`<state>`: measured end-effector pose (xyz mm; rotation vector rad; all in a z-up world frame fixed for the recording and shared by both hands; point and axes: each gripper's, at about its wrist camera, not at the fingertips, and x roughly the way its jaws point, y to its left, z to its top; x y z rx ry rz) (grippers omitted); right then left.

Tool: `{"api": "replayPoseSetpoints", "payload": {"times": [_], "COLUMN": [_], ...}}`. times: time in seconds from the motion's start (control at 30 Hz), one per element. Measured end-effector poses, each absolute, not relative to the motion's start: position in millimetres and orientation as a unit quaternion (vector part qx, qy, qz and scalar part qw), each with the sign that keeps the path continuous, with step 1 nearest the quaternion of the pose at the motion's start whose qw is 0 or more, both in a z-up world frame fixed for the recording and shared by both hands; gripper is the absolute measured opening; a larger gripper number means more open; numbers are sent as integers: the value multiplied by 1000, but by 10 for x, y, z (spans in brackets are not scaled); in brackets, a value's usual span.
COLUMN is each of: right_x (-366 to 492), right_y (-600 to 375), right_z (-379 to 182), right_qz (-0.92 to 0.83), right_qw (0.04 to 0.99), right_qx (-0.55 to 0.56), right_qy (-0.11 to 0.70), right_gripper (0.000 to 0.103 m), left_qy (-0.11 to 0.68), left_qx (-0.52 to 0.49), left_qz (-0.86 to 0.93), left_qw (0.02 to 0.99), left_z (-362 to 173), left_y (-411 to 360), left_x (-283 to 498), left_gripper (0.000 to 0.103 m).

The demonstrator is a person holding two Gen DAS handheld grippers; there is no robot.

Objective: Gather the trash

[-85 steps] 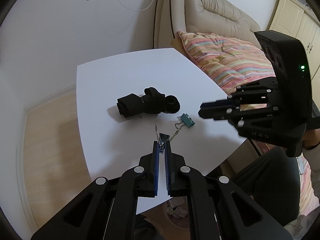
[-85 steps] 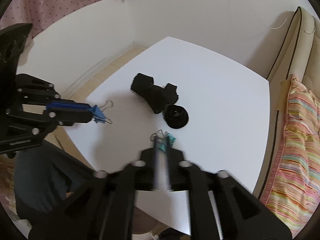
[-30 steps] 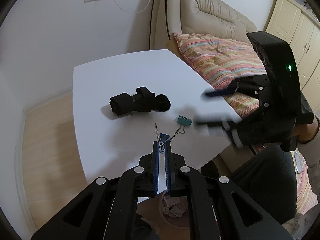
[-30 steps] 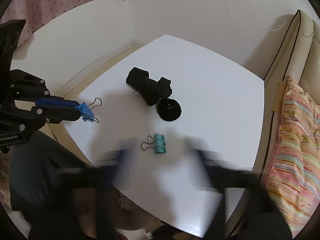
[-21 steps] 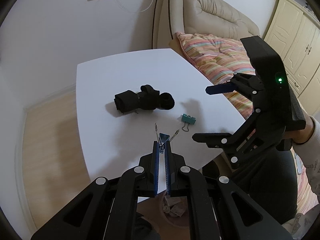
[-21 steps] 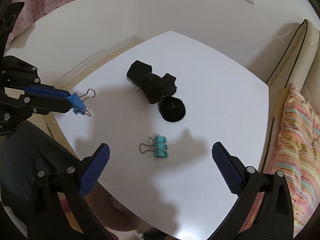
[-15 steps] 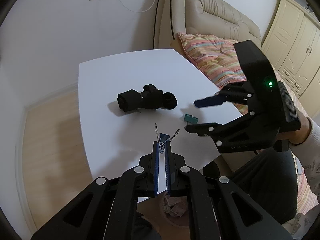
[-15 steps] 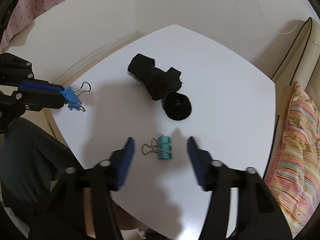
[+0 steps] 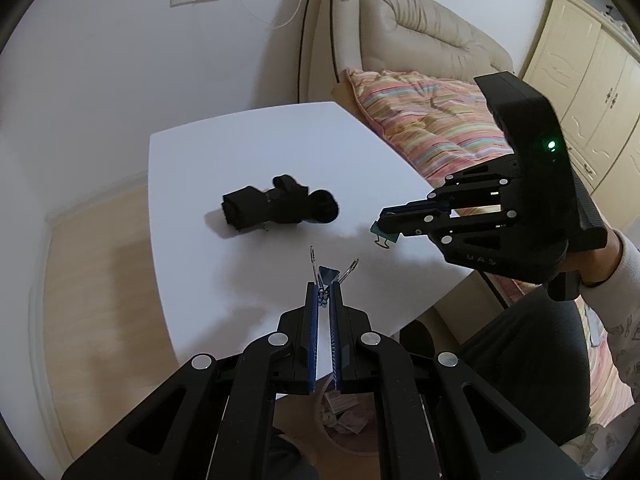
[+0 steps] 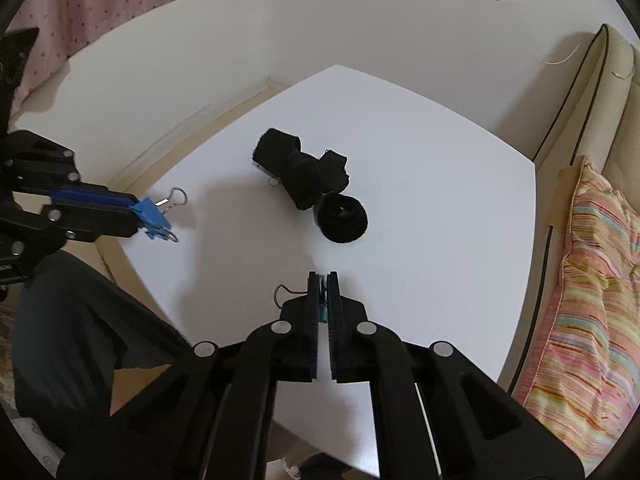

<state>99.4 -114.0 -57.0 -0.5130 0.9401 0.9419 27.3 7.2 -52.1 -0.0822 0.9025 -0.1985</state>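
My left gripper (image 9: pixel 324 291) is shut on a blue binder clip (image 9: pixel 329 275) and holds it over the near edge of the white table (image 9: pixel 248 148); the clip also shows in the right wrist view (image 10: pixel 153 213). My right gripper (image 10: pixel 323 280) is shut on a teal binder clip (image 10: pixel 322 307) near the table's front edge; the left wrist view shows that clip (image 9: pixel 383 236) at the right gripper's tips. A bundle of black rolled cloth (image 9: pixel 276 205) lies in the middle of the table, also in the right wrist view (image 10: pixel 310 178).
A bin with paper scraps (image 9: pixel 345 420) stands on the floor under the table's near edge. A beige sofa (image 9: pixel 404 40) with a striped blanket (image 9: pixel 432 112) borders the table's right side. Wood floor (image 9: pixel 96 280) lies to the left.
My right gripper let go of the teal clip, opened wide, came back down and shut on it again. My left gripper kept the blue clip and barely moved.
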Motion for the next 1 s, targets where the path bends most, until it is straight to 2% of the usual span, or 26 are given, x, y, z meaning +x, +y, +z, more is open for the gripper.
{"api": "replayPoseSetpoints", "payload": {"times": [0.47, 1.0], "right_x": [506, -161], "right_y": [-1812, -2142], "right_z": [-36, -166], "right_qz": [452, 481], "right_qw": [773, 750], "right_qx": [-181, -166], "right_qy": [406, 422], "right_gripper": [3, 3], "left_qy": [422, 420], "left_qx": [-33, -23], "left_qz": [-106, -106], "left_qw": [900, 901], "left_z": [-396, -416], "left_y": [-162, -405], "left_x": [30, -399], "left_gripper": [6, 6]}}
